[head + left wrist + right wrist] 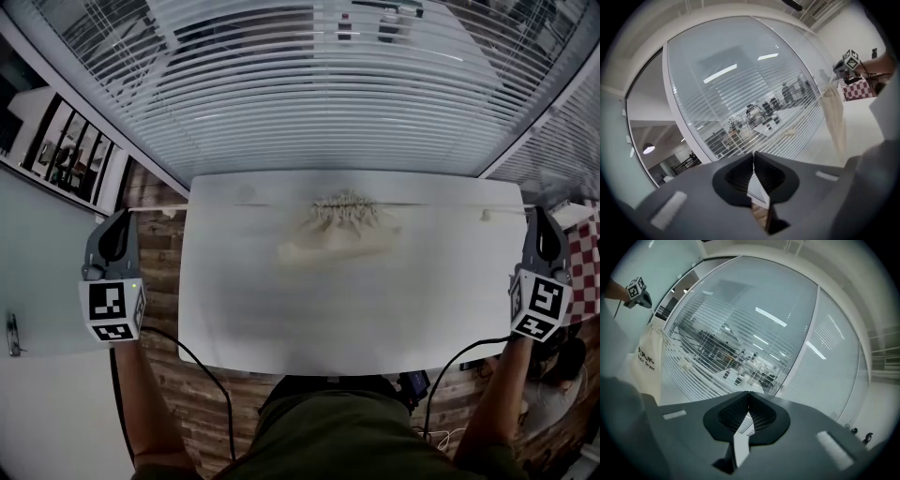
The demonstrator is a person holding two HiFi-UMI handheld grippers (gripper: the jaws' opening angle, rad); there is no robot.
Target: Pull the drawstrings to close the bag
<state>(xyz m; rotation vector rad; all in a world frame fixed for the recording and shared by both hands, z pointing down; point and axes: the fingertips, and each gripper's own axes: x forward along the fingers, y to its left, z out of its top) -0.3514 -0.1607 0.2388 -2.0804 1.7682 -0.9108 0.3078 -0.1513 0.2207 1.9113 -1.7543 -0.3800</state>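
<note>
A cream drawstring bag (342, 230) lies at the far middle of the white table (281, 309), its mouth gathered into pleats. One drawstring (234, 205) runs taut to the left and another drawstring (441, 205) to the right, each with a knot near its end. My left gripper (120, 214) is beyond the table's left edge, shut on the left drawstring. My right gripper (542, 210) is beyond the right edge, shut on the right drawstring. The left gripper view shows shut jaws (753, 154) and the bag (834, 117). In the right gripper view the jaws (748, 393) meet, with the bag (649, 362) at the left.
Window blinds (319, 94) stand just behind the table's far edge. A red-and-white checkered surface (586, 262) is at the right, a white door (47, 309) at the left. Black cables (202, 375) hang below the table's near edge over the wooden floor.
</note>
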